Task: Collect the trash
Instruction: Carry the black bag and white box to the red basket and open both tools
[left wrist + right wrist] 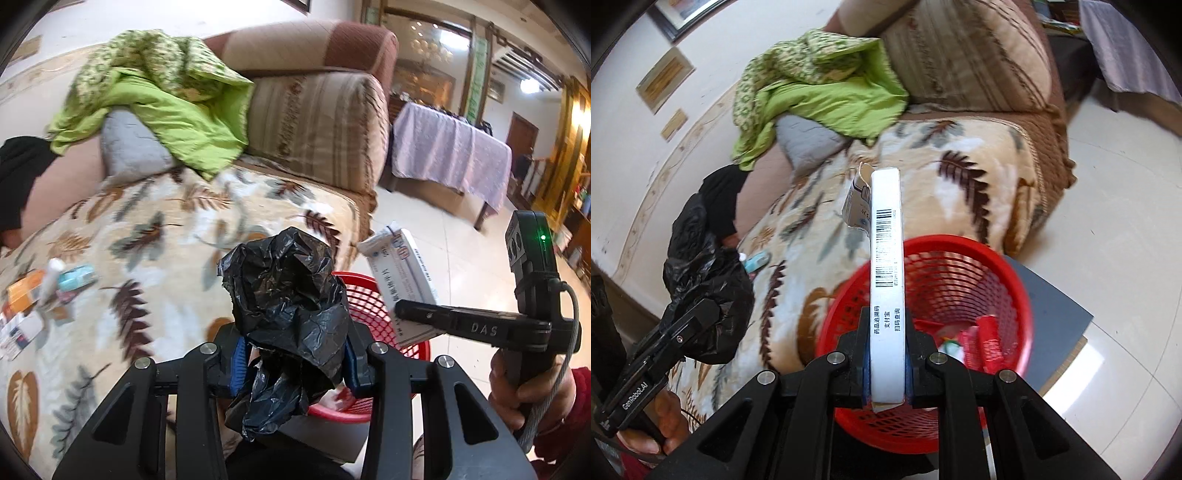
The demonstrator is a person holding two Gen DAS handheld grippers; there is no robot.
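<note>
Black crumpled plastic, a trash bag [291, 310], sat pinched between the fingers of your left gripper [295, 363], held above the leaf-patterned blanket [147, 236] on the sofa, with a few small packets [40, 295] lying on that blanket far to the left. Just right of the bag stood the red mesh basket [960, 284] on the floor beside the sofa, some red and white wrappers [982, 343] already inside it. Your right gripper [886, 373] had its fingers pressed onto a white medicine box [886, 280], held edge-up over the basket's near rim.
</note>
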